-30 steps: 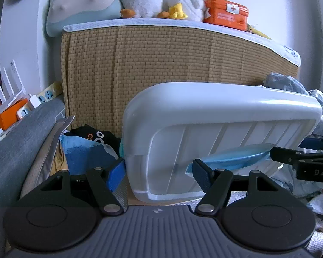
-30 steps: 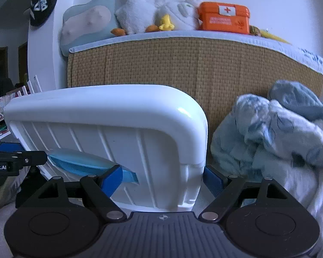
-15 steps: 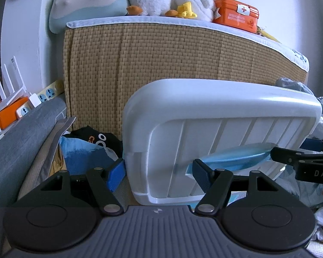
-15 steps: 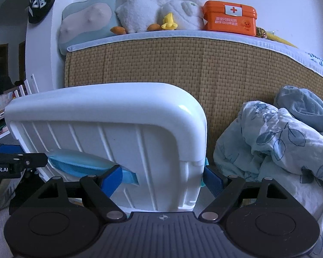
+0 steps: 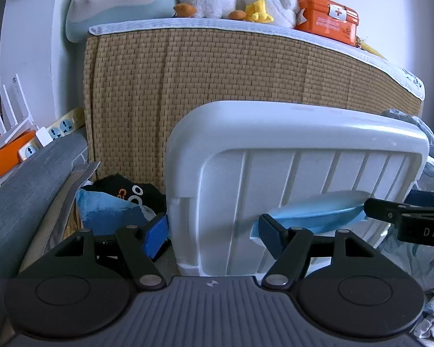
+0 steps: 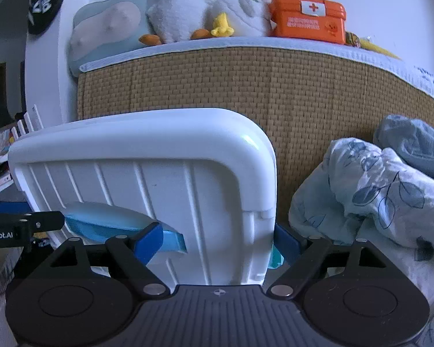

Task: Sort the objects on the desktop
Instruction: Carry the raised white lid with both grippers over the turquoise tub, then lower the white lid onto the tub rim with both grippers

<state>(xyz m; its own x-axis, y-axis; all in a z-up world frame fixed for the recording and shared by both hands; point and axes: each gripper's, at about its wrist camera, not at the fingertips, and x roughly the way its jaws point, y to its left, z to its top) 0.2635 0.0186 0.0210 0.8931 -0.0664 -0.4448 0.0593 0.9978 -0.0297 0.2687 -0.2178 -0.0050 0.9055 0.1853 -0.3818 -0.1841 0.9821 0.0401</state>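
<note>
While both grippers clamped opposite ends of it, the white plastic storage bin hung in front of a woven rattan-textured headboard, its smooth rounded rim uppermost and its ribbed side wall facing the cameras. The left gripper pinched the bin's left corner between its blue pads, one pad outside the end wall and the other against the ribbed face just below a light-blue oval handle. The right gripper held the opposite corner the same way, its left pad overlapping the blue handle and its right pad pressed to the end wall. Each gripper's black finger showed at the edge of the other's view.

On top of the headboard sat a fluffy white plush duck, a glossy orange first-aid box and a pale teal cushion. To the right lay a crumpled leaf-print quilt. To the left ran a grey fabric ledge, with a white power strip and a white router with upright antennas beyond it.
</note>
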